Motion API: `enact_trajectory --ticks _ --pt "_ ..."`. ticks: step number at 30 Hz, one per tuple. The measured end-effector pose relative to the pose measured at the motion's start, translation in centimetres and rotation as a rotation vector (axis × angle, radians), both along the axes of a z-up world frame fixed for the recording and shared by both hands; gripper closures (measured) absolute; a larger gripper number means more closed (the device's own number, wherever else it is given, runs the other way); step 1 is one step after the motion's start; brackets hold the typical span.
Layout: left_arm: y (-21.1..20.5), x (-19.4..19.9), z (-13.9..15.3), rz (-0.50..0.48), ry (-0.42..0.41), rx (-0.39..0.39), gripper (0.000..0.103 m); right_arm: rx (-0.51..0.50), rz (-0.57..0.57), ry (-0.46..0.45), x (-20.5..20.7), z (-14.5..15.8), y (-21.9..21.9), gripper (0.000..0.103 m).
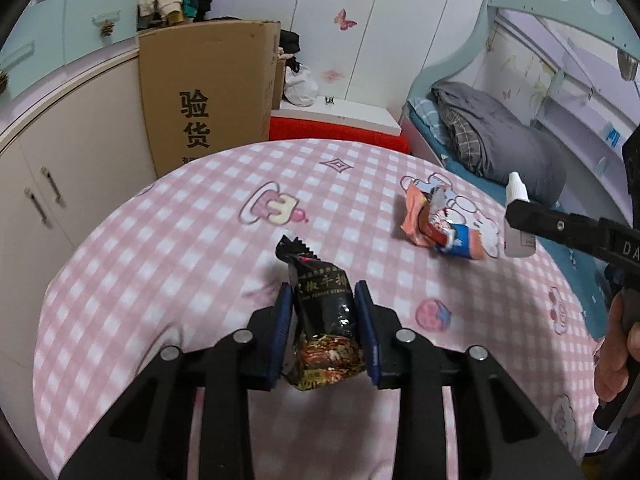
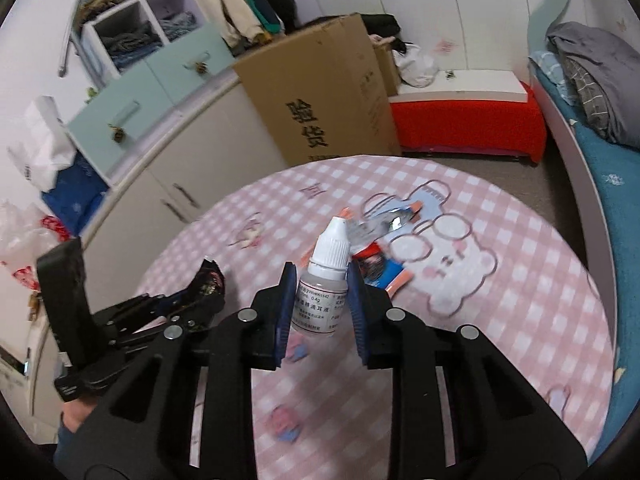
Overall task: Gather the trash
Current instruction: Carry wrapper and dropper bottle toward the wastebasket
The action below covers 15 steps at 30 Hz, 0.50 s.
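My left gripper (image 1: 322,294) is shut on a black snack wrapper (image 1: 325,316), whose torn top sticks out past the blue pads above the pink checked tablecloth (image 1: 180,240). My right gripper (image 2: 319,278) is shut on a small white dropper bottle (image 2: 322,280), held upright with its cap above the pads. The same bottle (image 1: 516,216) and right gripper show at the right edge of the left wrist view. A crumpled orange and blue wrapper (image 1: 436,220) lies on the cloth further back, also visible as a wrapper (image 2: 380,252) behind the bottle. The left gripper with its black wrapper (image 2: 208,280) appears at lower left.
A tall cardboard box (image 1: 208,96) stands behind the table beside white cabinets (image 1: 52,184). A red bench (image 2: 468,120) sits at the back. A bed with a grey blanket (image 1: 492,136) runs along the right. A hand (image 1: 616,356) holds the right gripper.
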<state>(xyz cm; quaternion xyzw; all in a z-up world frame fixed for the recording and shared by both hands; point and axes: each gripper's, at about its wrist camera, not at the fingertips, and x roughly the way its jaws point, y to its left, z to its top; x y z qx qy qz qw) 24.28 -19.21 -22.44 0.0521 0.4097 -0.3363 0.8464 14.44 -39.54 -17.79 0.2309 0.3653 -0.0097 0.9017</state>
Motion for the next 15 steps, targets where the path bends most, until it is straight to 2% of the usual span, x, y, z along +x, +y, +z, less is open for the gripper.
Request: enact_trajectory --ticks 8,15 --pt "5.5 -3.3 1.9 0.070 -0.022 -0.061 0.074 -0.021 0.075 -0.030 -0.4 1.8 4.8 0.077" --pt "12.6 -5.5 4.1 0.187 -0.061 -0.118 0.074 -0.030 0.158 -0.065 0.6 3.3 10.3 0.077"
